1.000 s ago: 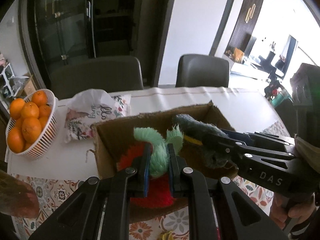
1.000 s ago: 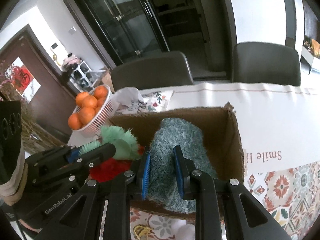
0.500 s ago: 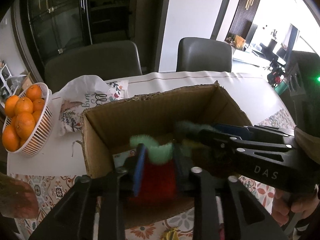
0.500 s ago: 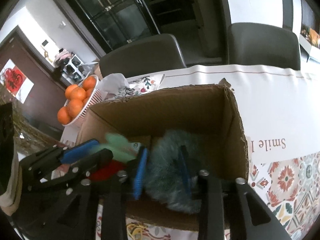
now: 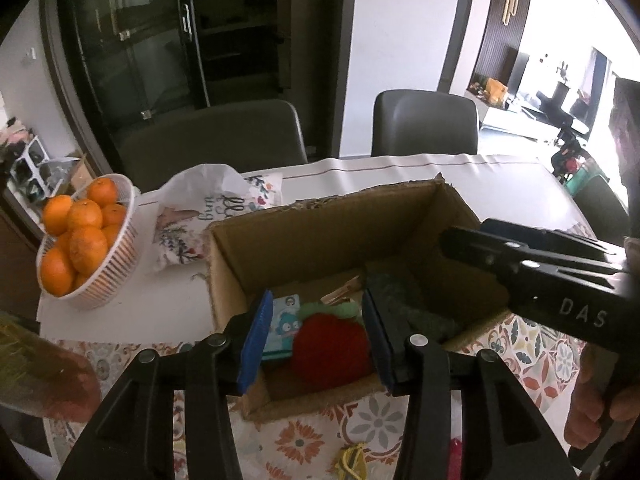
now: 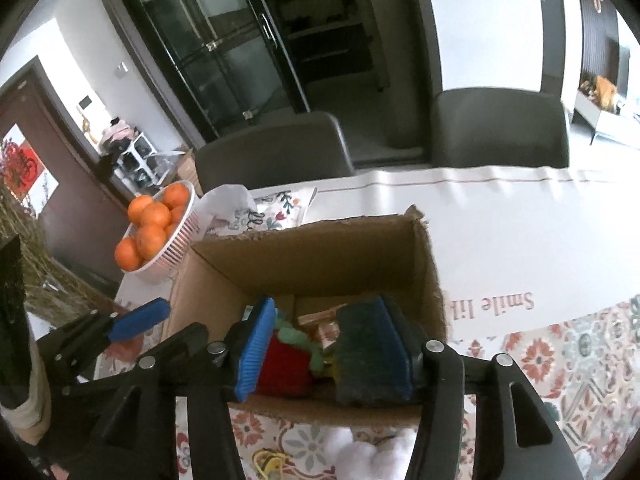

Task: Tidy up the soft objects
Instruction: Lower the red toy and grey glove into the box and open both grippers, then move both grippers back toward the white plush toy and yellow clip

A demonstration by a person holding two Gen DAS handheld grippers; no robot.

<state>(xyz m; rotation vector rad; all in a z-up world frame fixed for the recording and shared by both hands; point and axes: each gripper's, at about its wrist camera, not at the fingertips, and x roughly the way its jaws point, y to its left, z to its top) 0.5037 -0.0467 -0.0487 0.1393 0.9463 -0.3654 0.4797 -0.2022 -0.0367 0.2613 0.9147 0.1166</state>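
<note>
An open cardboard box [image 5: 304,232] stands on the table in front of both grippers; it also shows in the right wrist view [image 6: 320,248]. Inside lie a red plush strawberry with green leaves [image 5: 330,346], a dark teal fuzzy toy [image 5: 404,300] and a small card with a cartoon face [image 5: 282,326]. My left gripper [image 5: 316,340] is open and empty above the box's near edge. My right gripper [image 6: 324,344] is open and empty over the box; the strawberry [image 6: 284,366] shows between its fingers. The right gripper's body [image 5: 540,280] reaches in from the right.
A white basket of oranges [image 5: 80,240] and a floral cloth bag [image 5: 208,216] sit left of the box. Two grey chairs [image 5: 216,140] stand behind the table. A yellow-green item [image 5: 352,458] and white fluffy stuff [image 6: 372,452] lie on the patterned cloth in front.
Both grippers have opened. The strawberry and the teal toy dropped from the fingers into the box.
</note>
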